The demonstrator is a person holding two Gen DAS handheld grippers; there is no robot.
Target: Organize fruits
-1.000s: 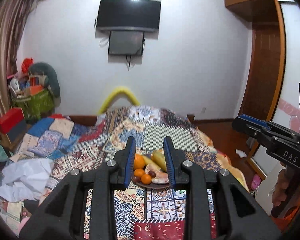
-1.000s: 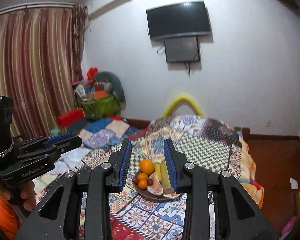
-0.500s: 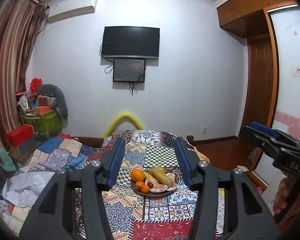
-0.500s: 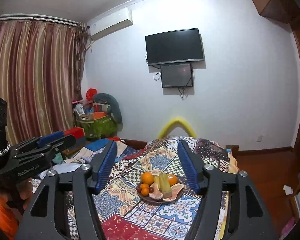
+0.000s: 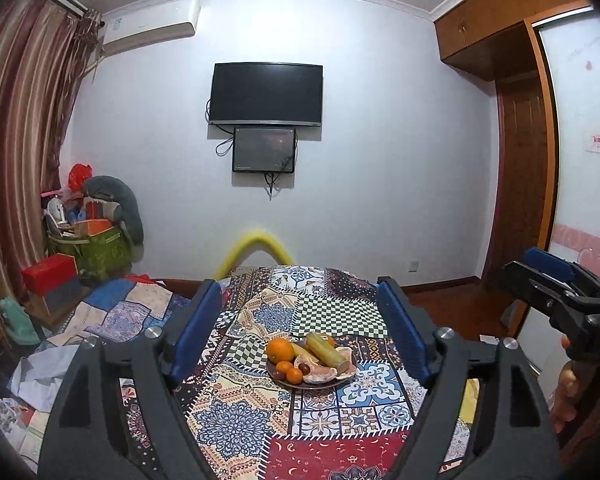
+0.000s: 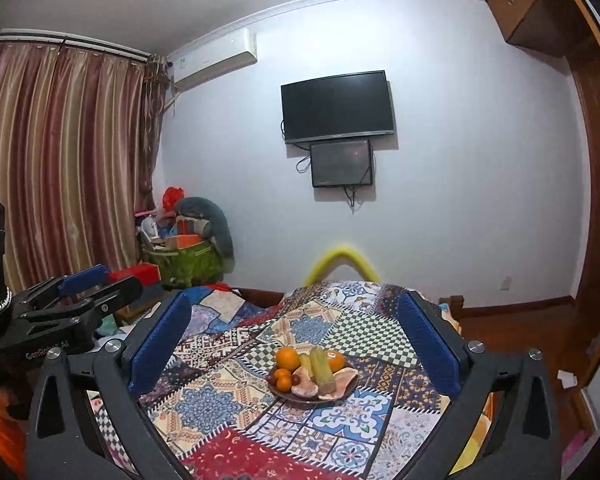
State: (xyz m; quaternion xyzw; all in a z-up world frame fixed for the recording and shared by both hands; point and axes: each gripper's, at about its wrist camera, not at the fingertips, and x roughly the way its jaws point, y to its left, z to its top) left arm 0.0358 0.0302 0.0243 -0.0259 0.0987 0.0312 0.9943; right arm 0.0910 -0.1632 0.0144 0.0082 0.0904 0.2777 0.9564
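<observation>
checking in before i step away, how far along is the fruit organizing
Barely begun. Nothing looks sorted: the oranges, green stalk and peeled segments all sit piled on the plate. In hand: nothing. The left gripper and right gripper have just been opening, empty and short of the plate. All the picking remains.

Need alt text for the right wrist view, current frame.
A plate of fruit, with oranges and a green stalk, sits on a patchwork quilt ahead of the open, empty right gripper, whose jaws have just been opening. The left gripper shows at the left edge; two dark screens hang on the far wall.
</observation>
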